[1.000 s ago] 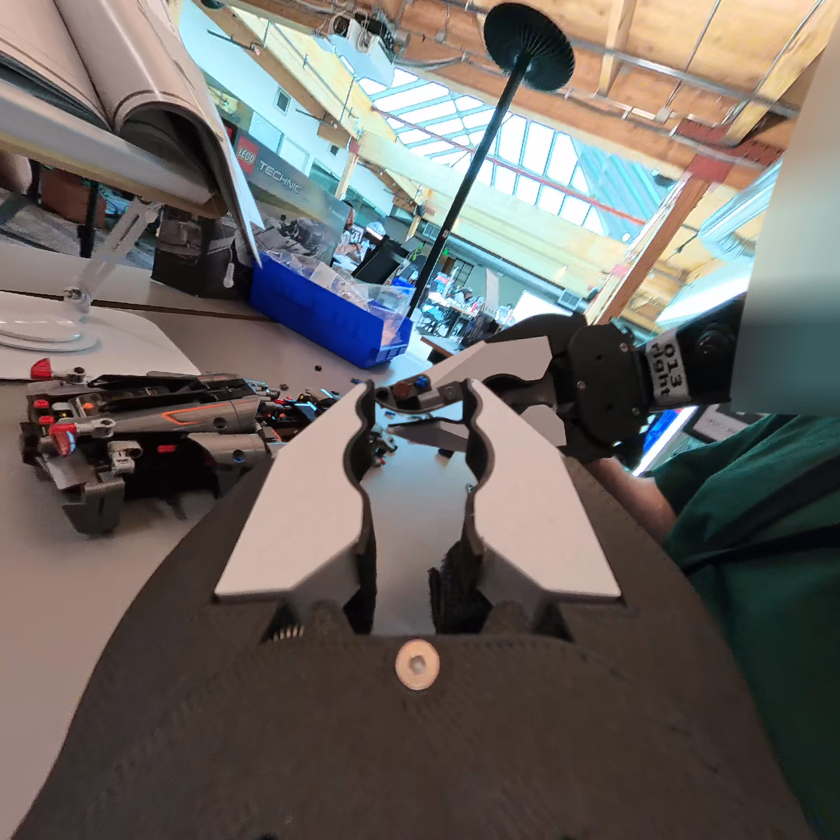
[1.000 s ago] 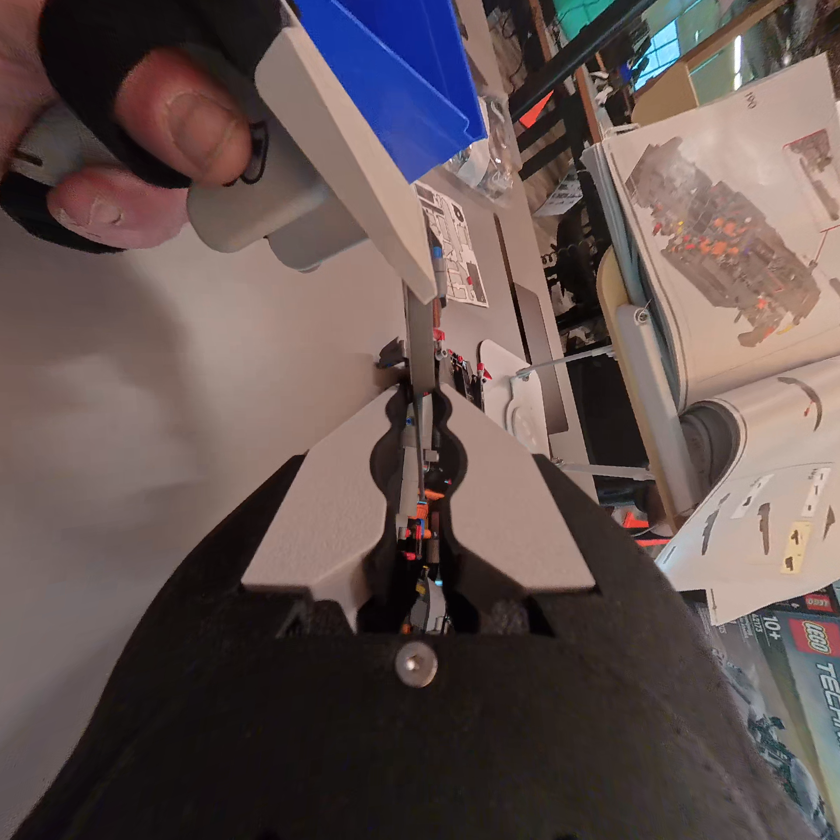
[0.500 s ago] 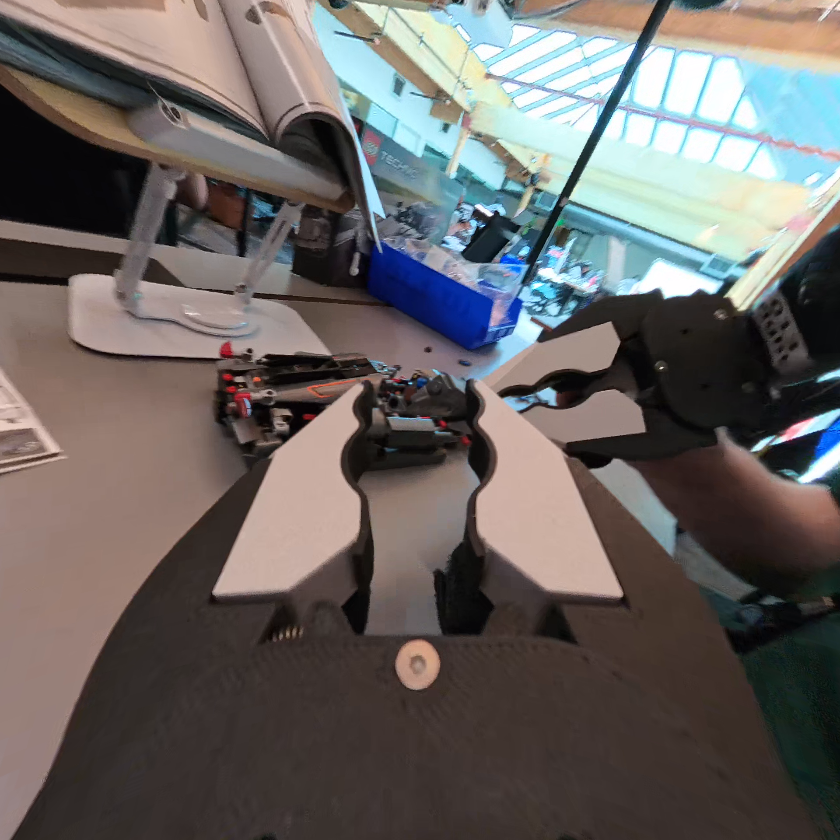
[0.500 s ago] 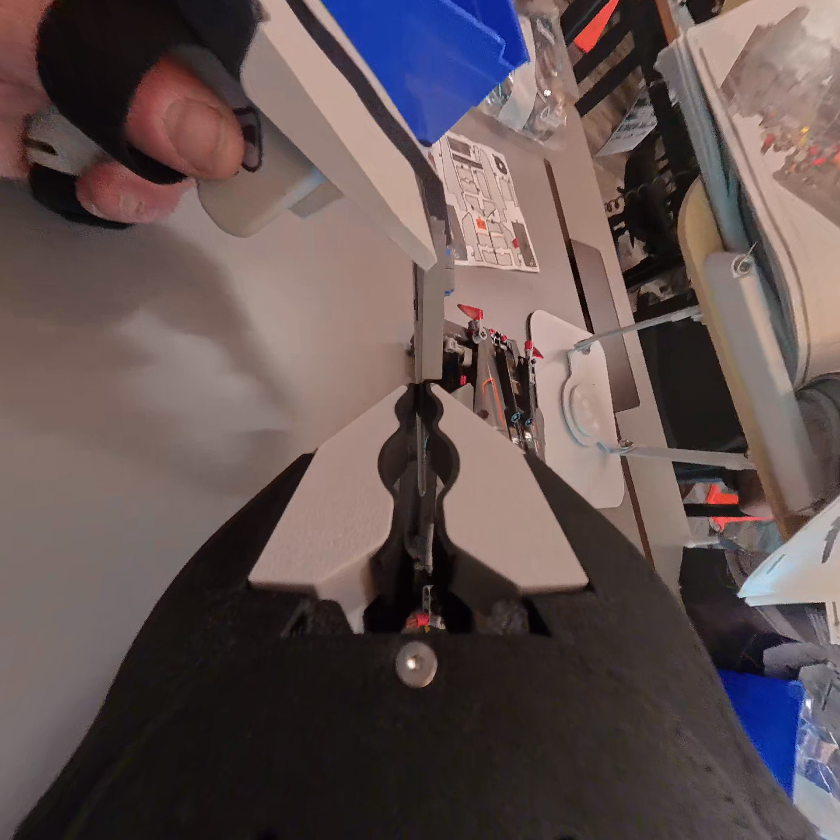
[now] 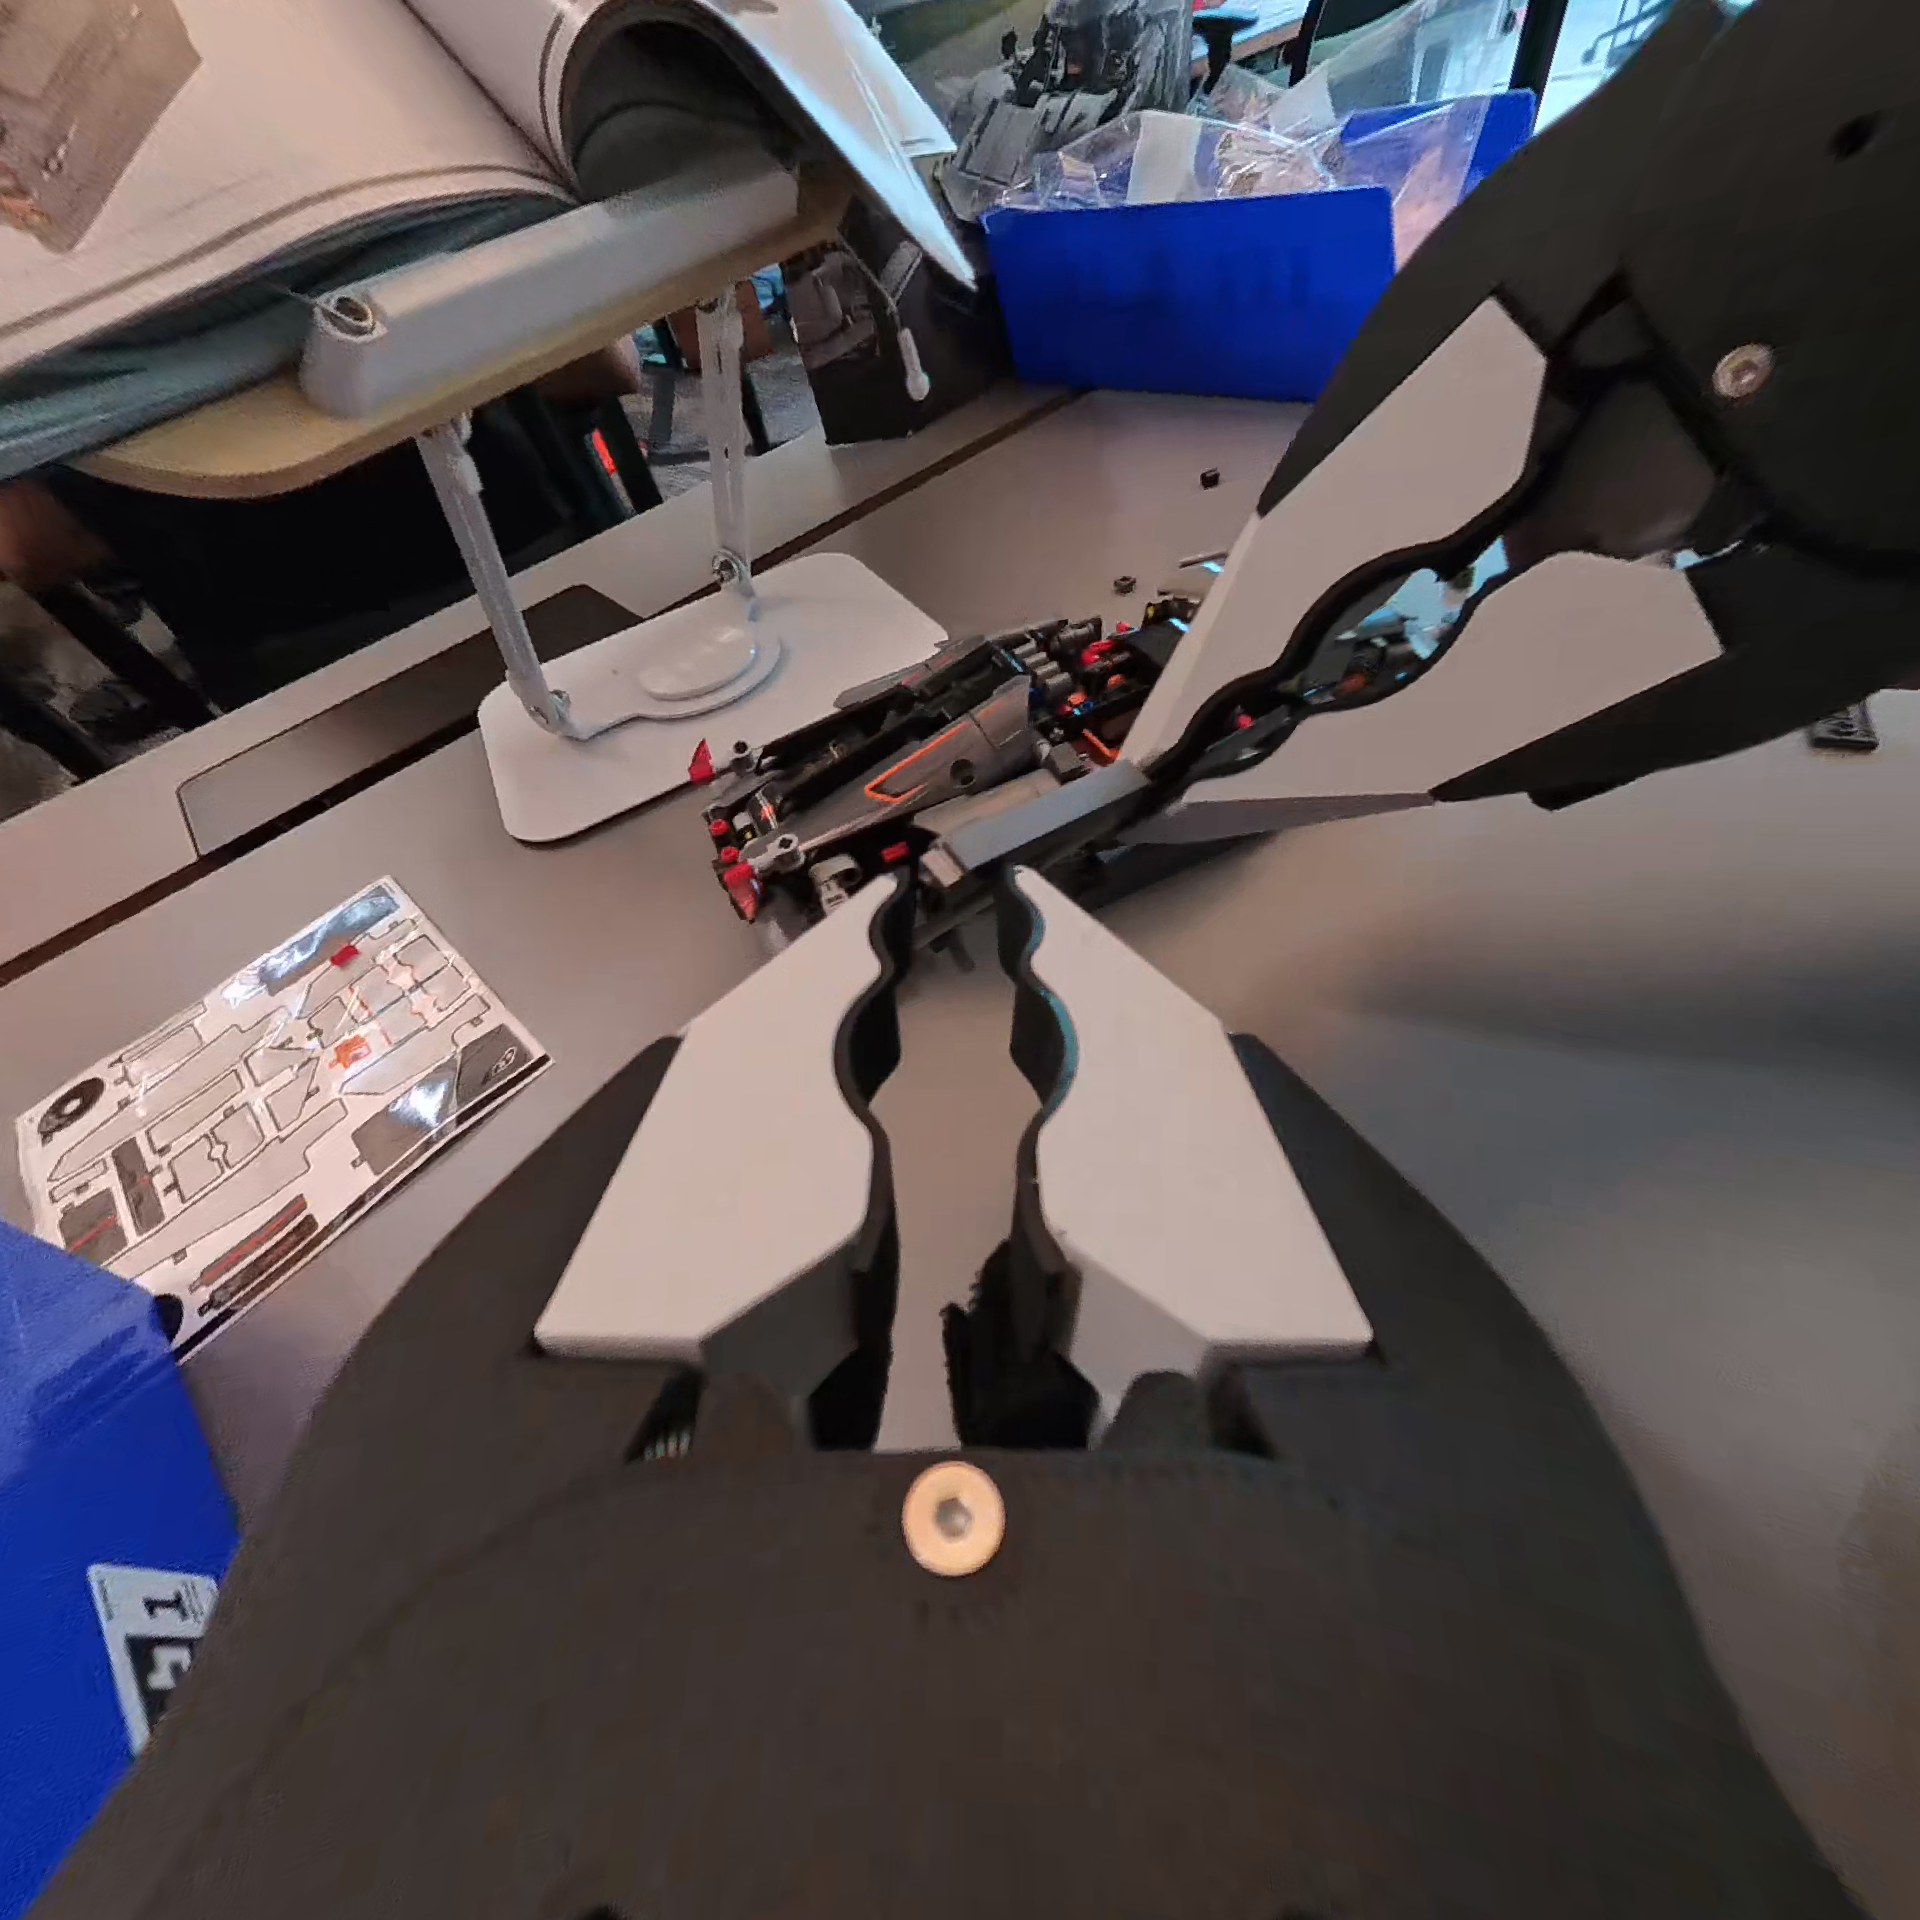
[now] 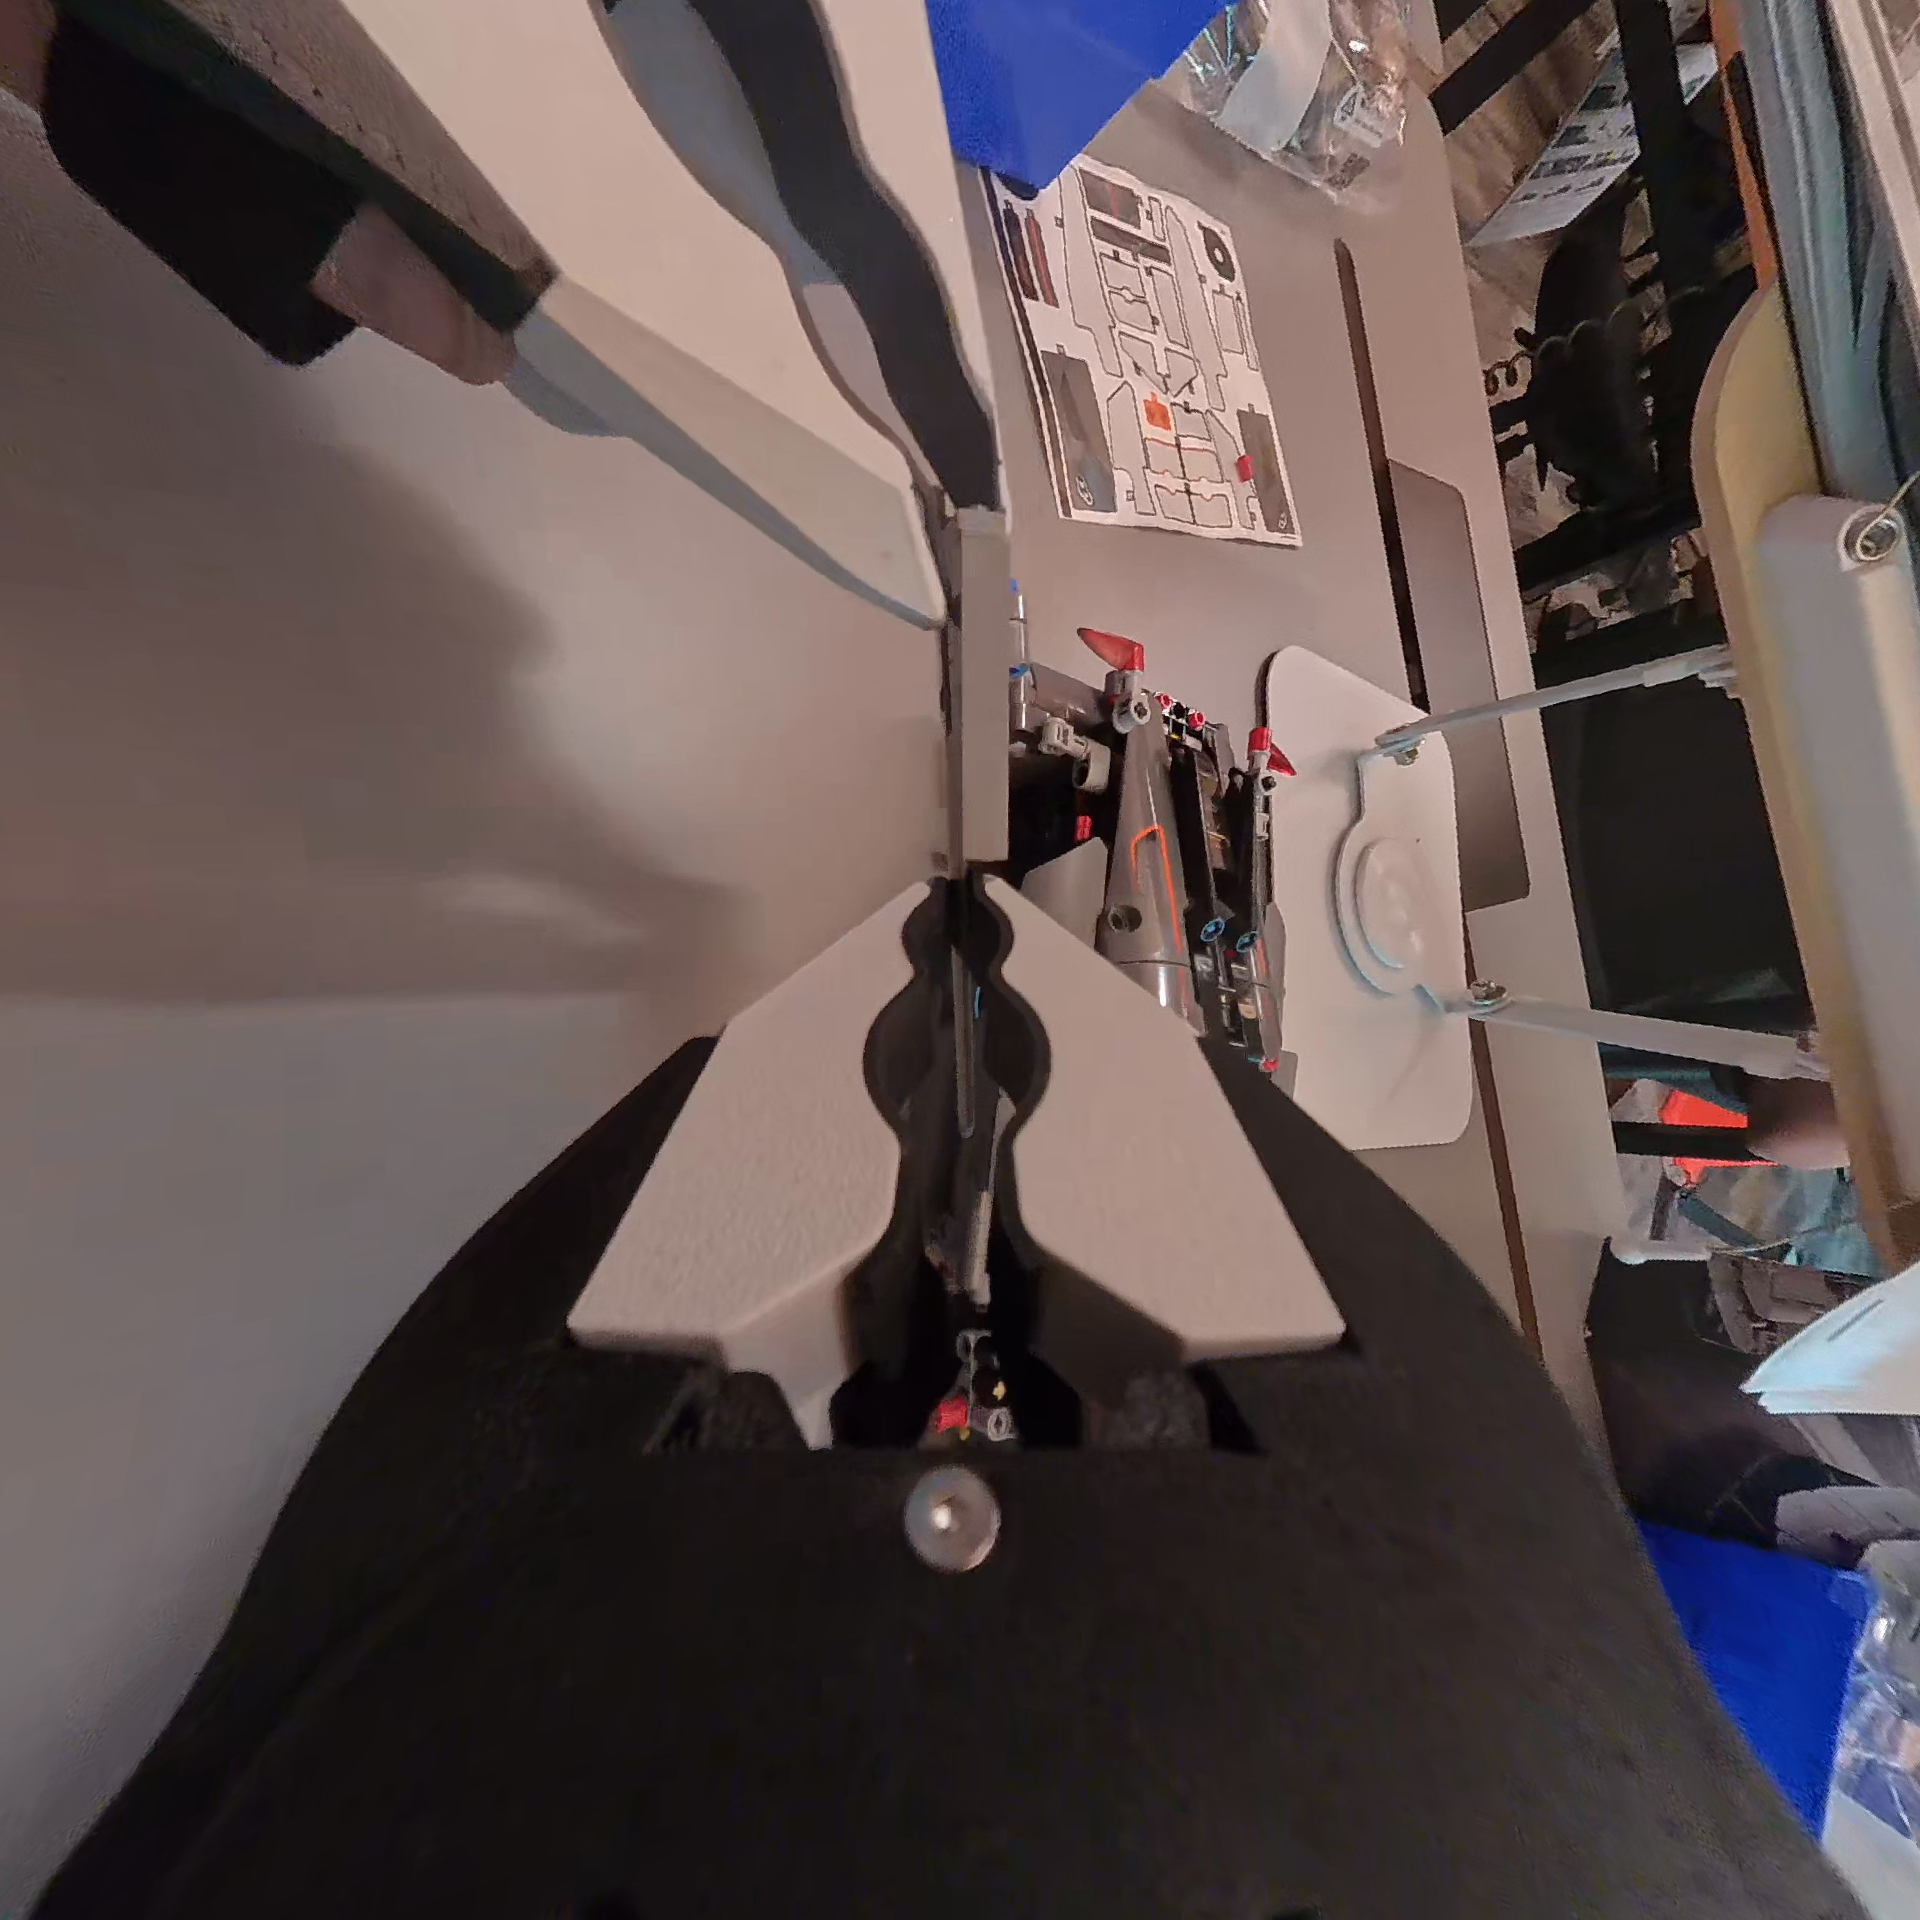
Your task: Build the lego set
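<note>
A long flat grey lego panel (image 5: pixel 1049 816) is held just in front of the dark grey lego model with orange lines (image 5: pixel 904 748) on the table. My right gripper (image 6: pixel 961 883) is shut on one end of the panel (image 6: pixel 982 707); it reaches in from the upper right in the left wrist view (image 5: pixel 1143 774). My left gripper (image 5: pixel 954 878) has its jaws narrowed onto the panel's other end; it shows at the top of the right wrist view (image 6: pixel 961 520). The model (image 6: pixel 1174 883) lies right of the panel there.
A sticker sheet (image 5: pixel 270 1091) lies left of the model. A white book-stand base (image 5: pixel 707 675) stands behind it, with an open instruction book (image 5: pixel 364 125) above. A blue bin of bagged parts (image 5: pixel 1184 291) sits at the back and another blue bin (image 5: pixel 83 1507) near left. The left gripper's tips are roughly 5 centimeters from the right gripper's.
My left gripper has tilted down toward the table and narrowed its jaws onto the panel's free end. My right gripper has kept its hold on the panel and brought it beside the model.
</note>
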`<state>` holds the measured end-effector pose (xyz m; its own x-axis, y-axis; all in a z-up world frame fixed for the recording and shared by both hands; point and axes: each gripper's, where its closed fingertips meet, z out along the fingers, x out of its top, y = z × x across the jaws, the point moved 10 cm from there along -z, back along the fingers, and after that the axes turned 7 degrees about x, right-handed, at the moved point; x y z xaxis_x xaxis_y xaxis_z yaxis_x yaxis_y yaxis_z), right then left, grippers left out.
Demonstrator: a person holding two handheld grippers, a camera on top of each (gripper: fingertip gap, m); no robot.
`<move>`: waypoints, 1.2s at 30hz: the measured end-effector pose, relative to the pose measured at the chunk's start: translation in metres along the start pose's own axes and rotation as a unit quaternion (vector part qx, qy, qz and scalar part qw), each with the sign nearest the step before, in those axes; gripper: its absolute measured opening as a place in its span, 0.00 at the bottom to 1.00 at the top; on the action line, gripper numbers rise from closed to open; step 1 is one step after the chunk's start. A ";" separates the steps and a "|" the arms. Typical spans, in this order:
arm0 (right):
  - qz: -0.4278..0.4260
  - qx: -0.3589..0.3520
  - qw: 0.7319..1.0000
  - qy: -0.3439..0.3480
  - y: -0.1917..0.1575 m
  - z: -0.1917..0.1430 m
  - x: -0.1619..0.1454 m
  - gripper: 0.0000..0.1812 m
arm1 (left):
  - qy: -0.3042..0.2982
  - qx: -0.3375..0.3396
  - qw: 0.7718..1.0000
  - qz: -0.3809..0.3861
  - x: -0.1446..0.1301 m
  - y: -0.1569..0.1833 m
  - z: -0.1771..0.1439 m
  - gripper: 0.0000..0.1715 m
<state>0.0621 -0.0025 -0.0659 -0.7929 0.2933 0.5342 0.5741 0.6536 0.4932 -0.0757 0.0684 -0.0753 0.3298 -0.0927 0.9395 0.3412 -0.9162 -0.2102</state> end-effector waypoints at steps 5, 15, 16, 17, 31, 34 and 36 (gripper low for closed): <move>0.026 0.007 1.000 0.012 0.005 0.012 -0.001 0.02 | -0.004 -0.008 1.000 -0.016 -0.008 -0.012 0.006 0.06; 0.081 0.008 0.996 0.021 0.015 0.027 -0.015 0.01 | -0.010 -0.015 0.999 -0.030 -0.018 -0.030 0.030 0.06; 0.085 0.006 0.996 0.021 0.016 0.029 -0.015 0.00 | -0.015 -0.015 0.999 -0.034 -0.019 -0.033 0.033 0.06; 0.086 0.004 0.996 0.023 0.016 0.032 -0.015 0.00 | -0.022 -0.013 0.999 -0.038 -0.021 -0.036 0.036 0.06; 0.120 0.052 0.991 0.020 0.021 0.056 -0.011 0.00 | -0.066 -0.005 0.995 -0.072 -0.034 -0.056 0.052 0.00; 0.129 0.063 0.989 0.026 0.025 0.057 -0.012 0.00 | -0.072 -0.014 0.993 -0.091 -0.034 -0.059 0.052 0.01; 0.129 0.072 0.989 0.025 0.026 0.057 -0.011 0.00 | -0.074 -0.023 0.992 -0.100 -0.033 -0.060 0.051 0.06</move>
<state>0.0747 0.0510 -0.0980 -0.6107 0.4308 0.6644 0.7180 0.6551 0.2351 -0.0621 0.1458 -0.1077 0.3861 0.1484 0.9104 0.3730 -0.9278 -0.0070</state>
